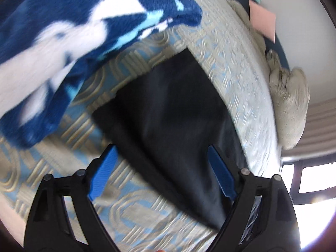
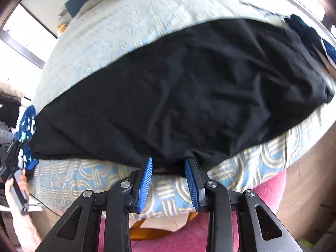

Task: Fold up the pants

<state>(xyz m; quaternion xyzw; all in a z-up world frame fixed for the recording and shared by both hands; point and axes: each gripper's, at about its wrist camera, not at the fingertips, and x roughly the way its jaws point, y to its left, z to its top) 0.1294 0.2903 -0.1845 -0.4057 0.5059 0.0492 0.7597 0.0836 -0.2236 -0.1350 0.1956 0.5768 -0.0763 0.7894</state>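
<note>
Black pants lie spread across a bed with a blue and beige patterned cover. My right gripper is open at the pants' near edge, its blue pads on either side of a fold of the cloth. In the left wrist view the pants run away from me as a long dark strip. My left gripper is open wide, with the narrow end of the pants lying between its fingers. It also shows in the right wrist view, held in a hand at the far left.
A blue and white fleece blanket lies on the bed beside the pants. A pale pillow sits at the bed's far edge. A pink stool and a wooden frame stand below the bed's near edge. Windows are at the sides.
</note>
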